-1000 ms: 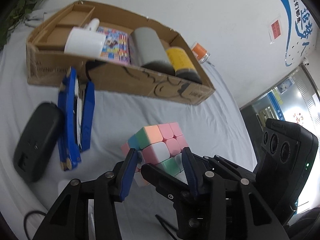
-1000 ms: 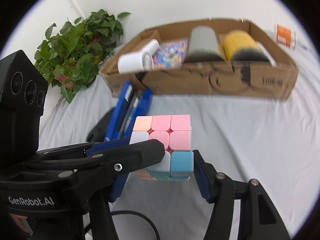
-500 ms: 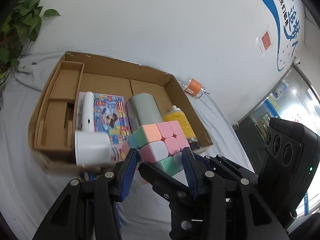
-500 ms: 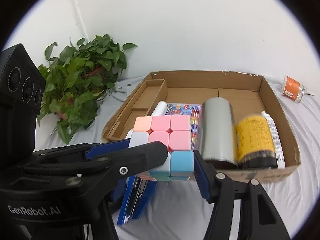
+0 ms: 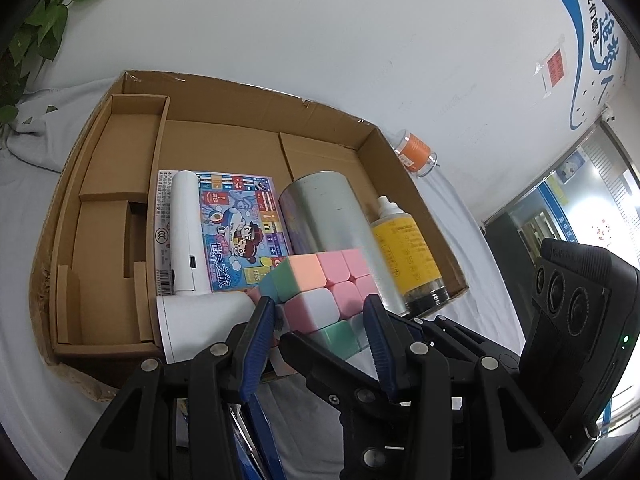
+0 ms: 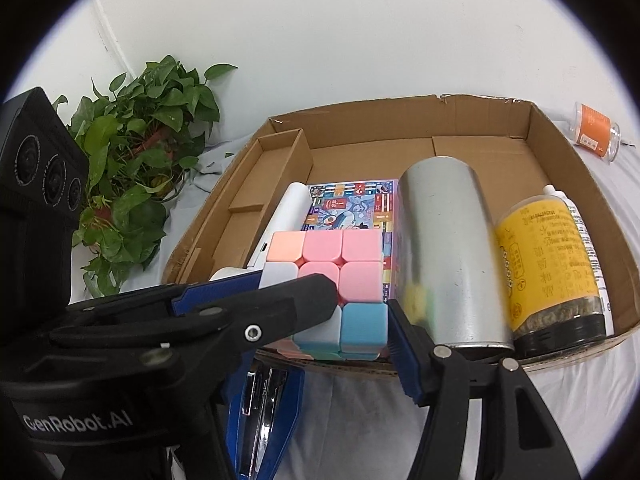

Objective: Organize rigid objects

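1. Four things already lie in the cardboard box (image 6: 536,128): a white handheld fan (image 5: 188,240), a colourful game pack (image 5: 236,232), a silver cylinder (image 6: 444,256) and a yellow-labelled bottle (image 6: 548,268). By that count, the sorting looks well past halfway.
2. The pastel puzzle cube (image 6: 332,276) hangs above the box's near wall, over the front of the game pack, gripped by both tongs together.
3. The left tongs (image 5: 320,324) are clenched on the cube, a blue pad against each side.
4. The right tongs (image 6: 360,312) have the cube between their blue pads, and their jaws are opening; the right pad looks to stand just off the cube's blue corner tile, so this grip seems to be letting go.
5. Still to do, as I judge it: set the cube down in a free spot, perhaps the bare floor behind the game pack.
6. Left outside on the desk: a blue stapler-like tool (image 6: 260,400) just before the box, and a small orange-labelled jar (image 6: 596,128) beyond its far right corner.
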The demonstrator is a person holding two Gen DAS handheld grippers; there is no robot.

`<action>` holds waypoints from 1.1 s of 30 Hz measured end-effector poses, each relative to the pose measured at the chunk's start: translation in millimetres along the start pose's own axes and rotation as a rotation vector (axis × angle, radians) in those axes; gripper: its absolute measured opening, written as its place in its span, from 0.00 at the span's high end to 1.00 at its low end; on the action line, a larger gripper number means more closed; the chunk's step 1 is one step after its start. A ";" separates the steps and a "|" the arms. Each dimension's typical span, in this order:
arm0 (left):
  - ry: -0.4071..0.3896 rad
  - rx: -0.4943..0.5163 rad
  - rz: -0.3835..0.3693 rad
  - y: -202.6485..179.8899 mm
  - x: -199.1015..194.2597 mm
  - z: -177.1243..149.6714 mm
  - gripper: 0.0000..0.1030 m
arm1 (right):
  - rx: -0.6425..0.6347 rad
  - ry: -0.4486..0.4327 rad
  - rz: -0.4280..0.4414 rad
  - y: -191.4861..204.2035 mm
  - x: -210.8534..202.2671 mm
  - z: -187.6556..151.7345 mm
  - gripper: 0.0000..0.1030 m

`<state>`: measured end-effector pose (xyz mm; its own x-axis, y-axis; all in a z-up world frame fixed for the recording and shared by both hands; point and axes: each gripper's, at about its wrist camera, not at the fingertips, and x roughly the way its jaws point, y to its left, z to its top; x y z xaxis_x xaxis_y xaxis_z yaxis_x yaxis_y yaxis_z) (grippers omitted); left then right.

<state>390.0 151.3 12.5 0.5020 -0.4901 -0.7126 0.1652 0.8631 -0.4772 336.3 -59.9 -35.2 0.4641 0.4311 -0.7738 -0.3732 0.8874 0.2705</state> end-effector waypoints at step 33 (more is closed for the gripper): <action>-0.231 0.086 0.431 -24.7 -165.9 -126.4 0.18 | -0.169 0.035 0.031 10.8 -82.7 -85.5 0.26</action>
<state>195.4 195.9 77.5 0.7132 -0.0549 -0.6988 -0.0346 0.9930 -0.1134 225.2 -99.9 -17.2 0.4231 0.4492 -0.7869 -0.5179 0.8325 0.1968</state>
